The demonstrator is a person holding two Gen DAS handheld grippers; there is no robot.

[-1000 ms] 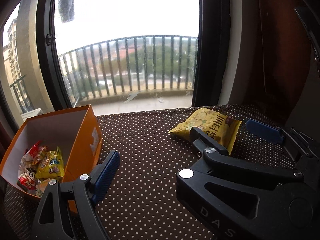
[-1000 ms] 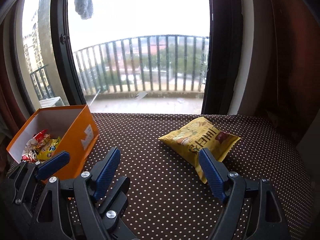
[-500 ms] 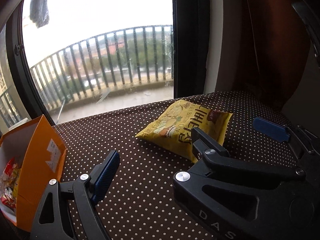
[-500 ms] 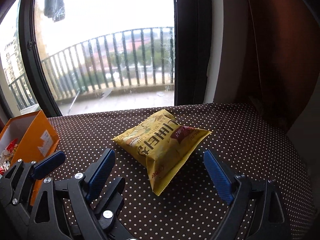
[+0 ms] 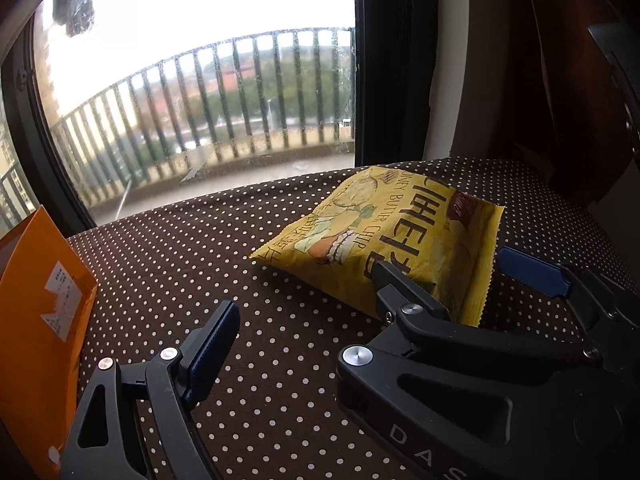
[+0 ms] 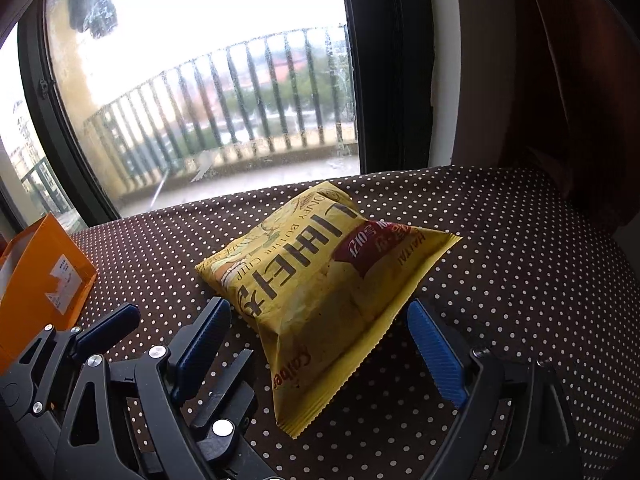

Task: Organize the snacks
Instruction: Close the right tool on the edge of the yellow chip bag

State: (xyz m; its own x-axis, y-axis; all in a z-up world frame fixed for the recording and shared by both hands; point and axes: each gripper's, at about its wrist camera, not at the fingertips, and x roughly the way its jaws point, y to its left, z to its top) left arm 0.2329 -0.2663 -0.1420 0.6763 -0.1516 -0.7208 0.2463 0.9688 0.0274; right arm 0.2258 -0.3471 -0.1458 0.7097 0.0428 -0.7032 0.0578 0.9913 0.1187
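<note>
A yellow chip bag [image 6: 320,276] lies flat on the brown polka-dot cloth [image 6: 520,280]. My right gripper [image 6: 320,344] is open, its blue pads on either side of the bag's near end, not closed on it. The bag also shows in the left wrist view [image 5: 384,240], ahead and right. My left gripper [image 5: 304,312] is open and empty to the left of the right gripper; its right side is hidden behind the right gripper's black body [image 5: 460,380]. An orange box [image 5: 36,312] stands at the left edge.
A large window [image 6: 200,100] with a balcony railing runs along the far edge of the cloth. A dark curtain [image 6: 560,80] hangs at the right. The orange box also shows in the right wrist view [image 6: 40,280].
Both grippers have moved right and forward toward the chip bag. The bag now sits between the right gripper's pads. The orange box has slid to the left edge of view.
</note>
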